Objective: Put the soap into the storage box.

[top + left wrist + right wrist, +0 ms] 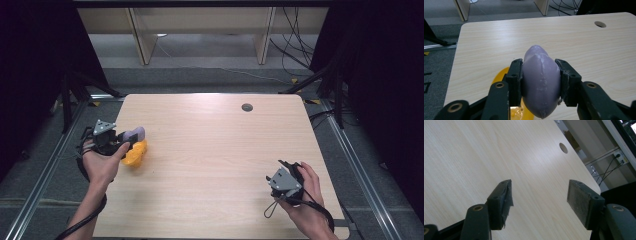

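Left gripper (131, 137) clamped on purple piece (541, 82), jaws pinching both its sides; I see it held just over yellow piece (135, 154) at table (210, 150) left edge. Cable hole (247, 107) sits far side, mid-right. Right gripper (539, 200) jaws apart, nothing between, hovering near table's right front.
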The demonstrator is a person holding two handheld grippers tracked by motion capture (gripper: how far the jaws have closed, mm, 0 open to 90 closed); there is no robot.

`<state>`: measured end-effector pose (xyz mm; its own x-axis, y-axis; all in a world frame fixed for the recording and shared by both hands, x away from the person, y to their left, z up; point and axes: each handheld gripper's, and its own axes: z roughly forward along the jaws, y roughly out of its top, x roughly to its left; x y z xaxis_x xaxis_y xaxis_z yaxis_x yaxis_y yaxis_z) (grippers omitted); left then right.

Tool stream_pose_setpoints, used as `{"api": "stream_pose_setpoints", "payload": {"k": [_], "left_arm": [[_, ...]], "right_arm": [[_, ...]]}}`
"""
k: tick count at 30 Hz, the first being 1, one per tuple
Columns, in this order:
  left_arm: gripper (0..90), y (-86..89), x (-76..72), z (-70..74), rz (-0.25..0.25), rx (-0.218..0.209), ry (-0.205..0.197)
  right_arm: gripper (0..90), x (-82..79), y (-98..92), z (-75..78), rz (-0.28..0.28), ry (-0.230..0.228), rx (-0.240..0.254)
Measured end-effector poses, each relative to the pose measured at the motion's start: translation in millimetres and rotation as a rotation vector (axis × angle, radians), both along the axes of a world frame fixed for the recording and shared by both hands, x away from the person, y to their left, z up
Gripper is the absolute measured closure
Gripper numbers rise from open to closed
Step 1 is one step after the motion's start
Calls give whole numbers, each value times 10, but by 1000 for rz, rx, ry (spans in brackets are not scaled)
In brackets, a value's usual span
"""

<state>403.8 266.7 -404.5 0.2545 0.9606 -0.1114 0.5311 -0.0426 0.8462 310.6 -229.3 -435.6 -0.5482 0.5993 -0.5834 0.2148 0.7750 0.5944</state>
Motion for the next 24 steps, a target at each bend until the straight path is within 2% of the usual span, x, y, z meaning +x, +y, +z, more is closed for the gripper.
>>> {"api": "stream_pose_setpoints", "payload": {"k": [16, 17, 24], "left_arm": [[588, 73, 97, -104, 51, 11, 1], [588, 75, 104, -111, 53, 14, 3], [588, 71, 145, -179, 69, 24, 11]], "right_arm": [[374, 2, 1, -5, 5, 5, -1], [374, 8, -1, -3, 17, 6, -14], [374, 3, 0, -6, 8, 9, -4]]}}
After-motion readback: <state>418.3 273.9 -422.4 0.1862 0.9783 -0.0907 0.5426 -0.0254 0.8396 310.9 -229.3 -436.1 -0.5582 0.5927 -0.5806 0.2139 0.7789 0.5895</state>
